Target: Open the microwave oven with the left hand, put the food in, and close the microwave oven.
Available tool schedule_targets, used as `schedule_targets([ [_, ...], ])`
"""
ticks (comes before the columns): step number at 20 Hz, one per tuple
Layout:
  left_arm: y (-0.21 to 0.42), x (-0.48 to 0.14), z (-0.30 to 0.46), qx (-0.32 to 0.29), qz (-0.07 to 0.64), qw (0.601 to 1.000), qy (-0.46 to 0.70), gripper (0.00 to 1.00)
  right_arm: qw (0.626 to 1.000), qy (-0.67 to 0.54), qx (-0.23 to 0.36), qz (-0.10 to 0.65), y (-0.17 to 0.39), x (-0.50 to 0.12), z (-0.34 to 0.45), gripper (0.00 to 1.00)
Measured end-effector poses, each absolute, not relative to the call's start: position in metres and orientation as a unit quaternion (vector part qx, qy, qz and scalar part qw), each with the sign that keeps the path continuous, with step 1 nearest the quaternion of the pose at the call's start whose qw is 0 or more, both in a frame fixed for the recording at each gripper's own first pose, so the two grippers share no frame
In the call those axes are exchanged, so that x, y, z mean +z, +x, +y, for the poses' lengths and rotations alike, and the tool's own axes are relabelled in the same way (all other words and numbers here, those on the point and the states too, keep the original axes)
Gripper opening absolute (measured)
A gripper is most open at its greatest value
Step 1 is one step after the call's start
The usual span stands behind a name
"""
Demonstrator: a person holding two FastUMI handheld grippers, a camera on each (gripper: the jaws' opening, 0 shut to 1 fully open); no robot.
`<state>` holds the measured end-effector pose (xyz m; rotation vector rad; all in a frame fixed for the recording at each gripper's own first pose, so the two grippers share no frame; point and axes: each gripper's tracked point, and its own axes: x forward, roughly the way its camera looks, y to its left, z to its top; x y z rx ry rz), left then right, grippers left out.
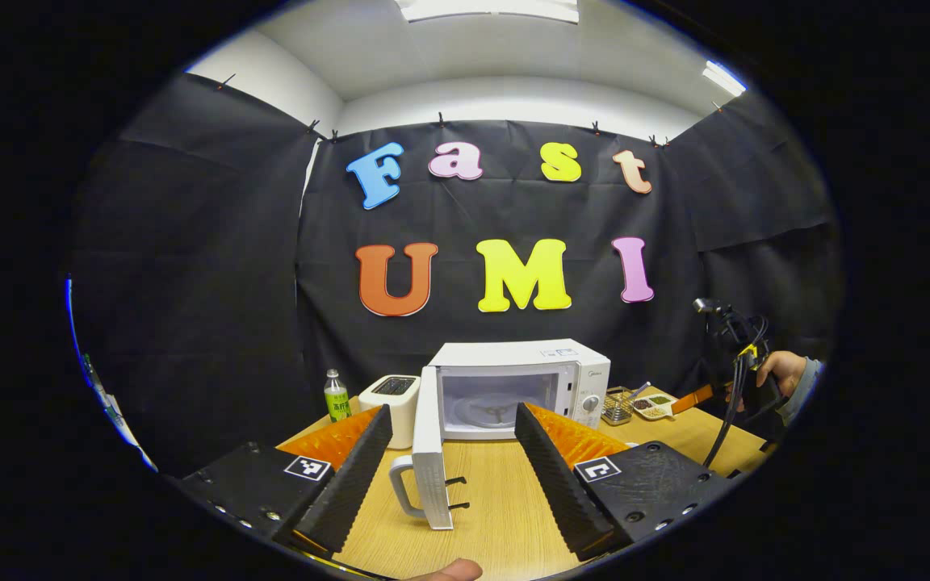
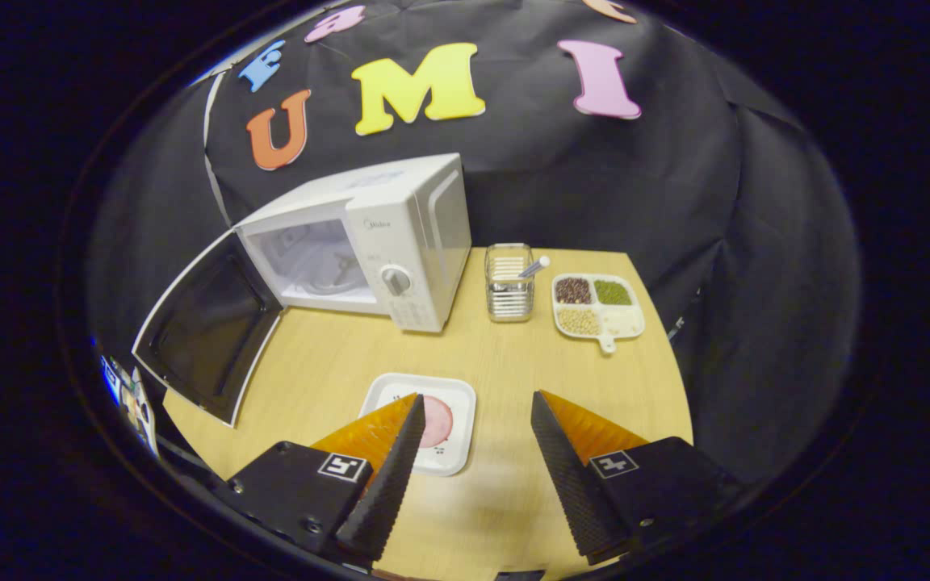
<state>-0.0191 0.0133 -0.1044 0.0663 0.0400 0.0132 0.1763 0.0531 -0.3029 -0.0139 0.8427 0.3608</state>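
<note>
With the microwave door swung wide, I hold my right tool open above the plate of food, left tool open too.

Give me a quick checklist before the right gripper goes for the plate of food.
1. White microwave oven door swung fully open: ok.
2. Cavity free, glass turntable bare: ok.
3. Right gripper open, holding nothing: ok.
4. White square plate with the pink round food flat on the wooden table, partly behind one finger: ok.
5. Left gripper open, off the door handle: ok.
6. Plate fits the cavity: cannot tell.
</note>
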Motion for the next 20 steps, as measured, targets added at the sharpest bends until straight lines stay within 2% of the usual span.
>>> schedule_targets([
  [4,-0.012,-0.101,0.008,-0.001,0.019,1.000,0.022,0.94,0.850,0.009,0.184,0.493,0.189,-0.366,0.057,0.81],
  [5,-0.011,-0.101,0.009,-0.001,0.019,1.000,0.020,0.94,0.838,0.015,0.190,0.511,0.190,-0.378,0.062,0.67],
  [6,-0.010,-0.102,0.010,0.000,0.021,1.000,0.018,0.94,0.823,0.032,0.204,0.530,0.189,-0.387,0.071,0.63],
  [7,-0.008,-0.104,0.012,0.002,0.023,1.000,0.018,0.94,0.807,0.051,0.218,0.547,0.186,-0.397,0.081,0.71],
  [8,-0.008,-0.104,0.011,0.002,0.024,1.000,0.018,0.95,0.797,0.067,0.217,0.560,0.187,-0.404,0.082,0.58],
  [9,-0.007,-0.106,0.013,0.003,0.027,0.999,0.019,0.95,0.787,0.075,0.215,0.573,0.187,-0.413,0.084,0.65],
  [10,-0.006,-0.107,0.015,0.003,0.030,0.999,0.018,0.95,0.781,0.076,0.213,0.582,0.189,-0.419,0.083,0.52],
  [11,-0.007,-0.107,0.015,0.003,0.029,0.999,0.017,0.95,0.775,0.075,0.213,0.590,0.190,-0.422,0.083,0.60],
  [12,-0.007,-0.106,0.018,0.002,0.028,0.999,0.015,0.95,0.761,0.076,0.218,0.606,0.188,-0.427,0.087,0.46],
  [13,-0.007,-0.105,0.019,0.002,0.027,1.000,0.012,0.94,0.738,0.080,0.237,0.627,0.180,-0.428,0.094,0.46],
  [14,-0.008,-0.106,0.019,0.001,0.026,1.000,0.012,0.94,0.724,0.078,0.249,0.638,0.177,-0.433,0.099,0.37],
  [15,-0.008,-0.104,0.020,0.002,0.021,1.000,0.016,0.95,0.712,0.081,0.258,0.648,0.177,-0.441,0.099,0.16],
  [16,-0.008,-0.103,0.022,0.005,0.016,1.000,0.020,0.94,0.717,0.085,0.251,0.644,0.183,-0.436,0.093,0.21],
  [18,-0.010,-0.103,0.018,0.001,0.014,1.000,0.022,0.94,0.708,0.082,0.254,0.654,0.184,-0.447,0.096,0.05],
  [20,-0.012,-0.103,0.017,-0.003,0.012,1.000,0.019,0.94,0.708,0.083,0.254,0.654,0.184,-0.445,0.098,0.04],
])
